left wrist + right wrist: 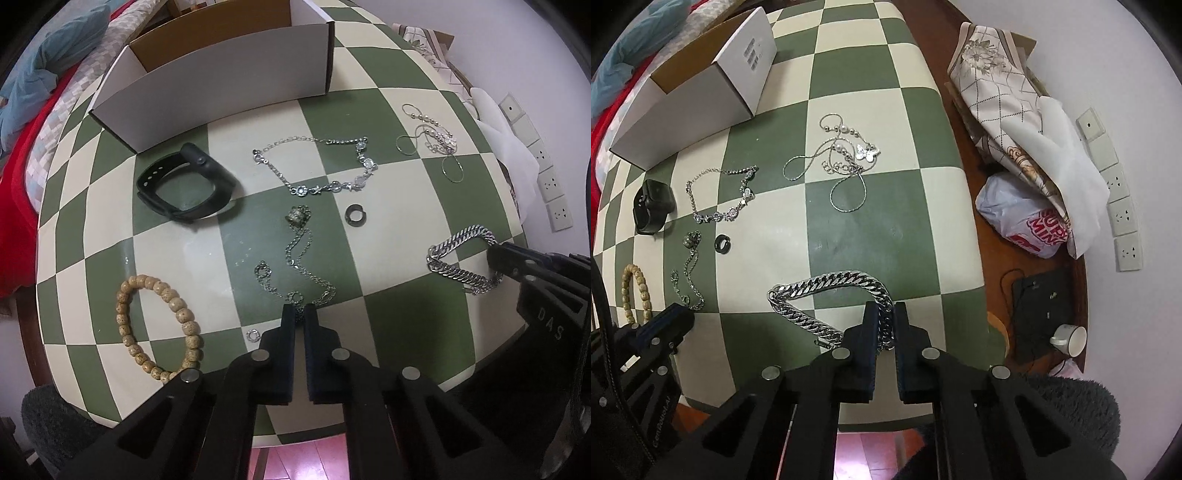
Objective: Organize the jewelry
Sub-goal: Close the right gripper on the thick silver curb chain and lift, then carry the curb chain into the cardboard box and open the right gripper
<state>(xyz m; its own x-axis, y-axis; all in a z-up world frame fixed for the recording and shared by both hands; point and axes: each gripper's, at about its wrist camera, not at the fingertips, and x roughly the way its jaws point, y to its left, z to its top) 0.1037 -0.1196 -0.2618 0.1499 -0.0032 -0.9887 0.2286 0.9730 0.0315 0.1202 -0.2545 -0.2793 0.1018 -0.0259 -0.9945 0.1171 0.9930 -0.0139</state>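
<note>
Left gripper [300, 314] pinched on thin chain [301, 254] at six o'clock; right gripper [885, 314] clamped on heavy curb bracelet [827, 295], presumably for open box [221, 74] at eleven o'clock.

Left wrist view: the thin chain [301, 258] runs from between the left gripper [300, 314] straight ahead. Left of the gripper lies the bead bracelet [162, 325]; ahead-left the watch [186, 184], the box [221, 85] behind it. Ahead-right sit the ring [355, 214] and flower bracelet [325, 166]. Far right, the right gripper [885, 314] pinches the curb chain [827, 295]; a tangled necklace [838, 158] lies ahead of it.
</note>
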